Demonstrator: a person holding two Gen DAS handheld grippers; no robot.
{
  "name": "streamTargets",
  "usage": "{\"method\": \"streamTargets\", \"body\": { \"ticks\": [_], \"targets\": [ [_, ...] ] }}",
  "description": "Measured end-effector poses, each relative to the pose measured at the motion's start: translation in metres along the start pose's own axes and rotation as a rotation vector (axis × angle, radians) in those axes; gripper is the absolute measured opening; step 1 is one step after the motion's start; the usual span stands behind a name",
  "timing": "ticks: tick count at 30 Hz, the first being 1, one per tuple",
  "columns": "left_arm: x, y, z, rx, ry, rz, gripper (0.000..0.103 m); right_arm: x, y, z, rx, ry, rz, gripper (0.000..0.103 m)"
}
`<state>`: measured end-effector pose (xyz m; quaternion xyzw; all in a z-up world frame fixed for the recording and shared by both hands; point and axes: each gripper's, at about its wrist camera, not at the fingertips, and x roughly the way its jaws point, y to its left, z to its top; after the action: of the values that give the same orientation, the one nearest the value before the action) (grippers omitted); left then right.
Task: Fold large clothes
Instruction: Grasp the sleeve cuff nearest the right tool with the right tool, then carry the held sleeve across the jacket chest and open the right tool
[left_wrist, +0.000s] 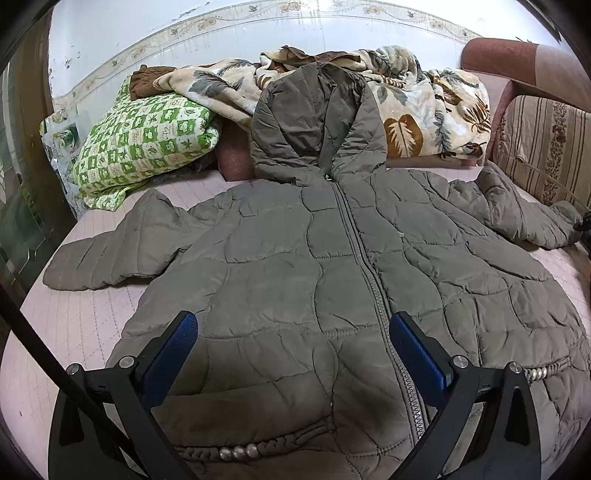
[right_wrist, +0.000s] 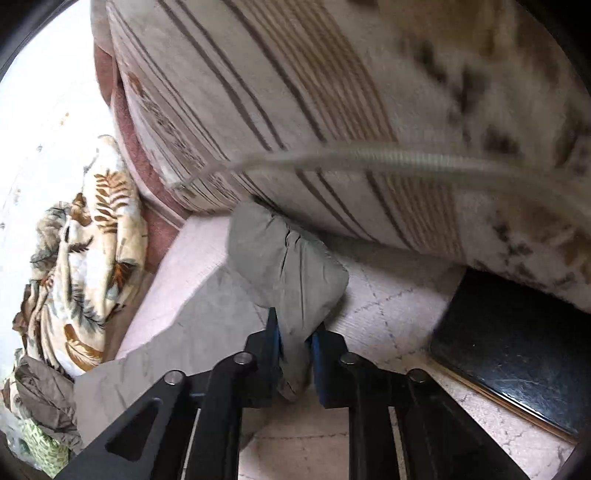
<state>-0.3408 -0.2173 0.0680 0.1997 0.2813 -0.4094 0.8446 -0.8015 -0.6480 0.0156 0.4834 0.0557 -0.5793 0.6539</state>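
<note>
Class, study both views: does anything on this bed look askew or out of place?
The jacket lies flat and zipped, but its hood is propped up against the leaf-print blanket. The right tongs pinch one sleeve cuff, bunched against the striped cushion.

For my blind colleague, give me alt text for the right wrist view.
The right gripper is shut on the cuff end of the grey jacket sleeve, on a pale pink bed cover beside a striped cushion.

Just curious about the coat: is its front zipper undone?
No, the zipper runs closed up the jacket from hem to hood.
</note>
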Motion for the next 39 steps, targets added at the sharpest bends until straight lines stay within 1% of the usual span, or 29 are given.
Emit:
{"method": "streamTargets", "body": {
  "ticks": [5, 7, 13, 15, 16, 17, 20, 21, 23, 26, 29, 30, 33, 35, 36, 37, 39],
  "targets": [
    [-0.003, 0.002, 0.001, -0.014, -0.012, 0.001, 0.103, -0.044, 0.034, 0.009, -0.099, -0.089, 0.028, 0.014],
    [-0.005, 0.004, 0.001, -0.017, -0.016, 0.002, 0.103, -0.069, 0.051, 0.017, -0.134, -0.123, 0.047, 0.014],
    [-0.018, 0.016, 0.001, -0.045, -0.045, 0.006, 0.103, -0.149, 0.129, 0.031, -0.264, -0.207, 0.160, 0.014],
    [-0.021, 0.023, 0.001, -0.063, -0.048, 0.006, 0.103, -0.173, 0.154, 0.029, -0.306, -0.226, 0.202, 0.014],
    [-0.023, 0.027, 0.001, -0.073, -0.051, 0.008, 0.103, -0.190, 0.174, 0.026, -0.336, -0.238, 0.236, 0.014],
    [-0.025, 0.031, 0.001, -0.082, -0.055, 0.008, 0.103, -0.198, 0.188, 0.022, -0.353, -0.244, 0.254, 0.014],
    [-0.031, 0.043, 0.002, -0.103, -0.070, 0.019, 0.103, -0.231, 0.241, 0.003, -0.424, -0.245, 0.338, 0.014],
    [-0.033, 0.047, 0.001, -0.107, -0.074, 0.023, 0.103, -0.238, 0.253, -0.003, -0.442, -0.243, 0.358, 0.014],
    [-0.037, 0.056, 0.000, -0.117, -0.078, 0.031, 0.103, -0.254, 0.290, -0.026, -0.504, -0.229, 0.418, 0.014],
    [-0.042, 0.070, -0.004, -0.132, -0.083, 0.038, 0.103, -0.265, 0.333, -0.062, -0.577, -0.194, 0.475, 0.014],
    [-0.049, 0.085, -0.008, -0.150, -0.090, 0.049, 0.103, -0.265, 0.378, -0.117, -0.679, -0.143, 0.524, 0.013],
    [-0.051, 0.092, -0.010, -0.160, -0.091, 0.053, 0.103, -0.262, 0.386, -0.132, -0.703, -0.128, 0.532, 0.013],
    [-0.053, 0.108, -0.015, -0.190, -0.085, 0.061, 0.103, -0.245, 0.418, -0.193, -0.788, -0.051, 0.554, 0.013],
    [-0.054, 0.116, -0.017, -0.210, -0.076, 0.061, 0.103, -0.232, 0.432, -0.231, -0.834, -0.002, 0.559, 0.013],
    [-0.054, 0.120, -0.019, -0.220, -0.072, 0.064, 0.103, -0.224, 0.432, -0.246, -0.852, 0.018, 0.558, 0.013],
    [-0.054, 0.124, -0.020, -0.227, -0.068, 0.067, 0.103, -0.212, 0.440, -0.272, -0.888, 0.046, 0.552, 0.013],
    [-0.052, 0.128, -0.021, -0.234, -0.061, 0.070, 0.103, -0.194, 0.446, -0.314, -0.949, 0.087, 0.538, 0.013]
  ]
}}
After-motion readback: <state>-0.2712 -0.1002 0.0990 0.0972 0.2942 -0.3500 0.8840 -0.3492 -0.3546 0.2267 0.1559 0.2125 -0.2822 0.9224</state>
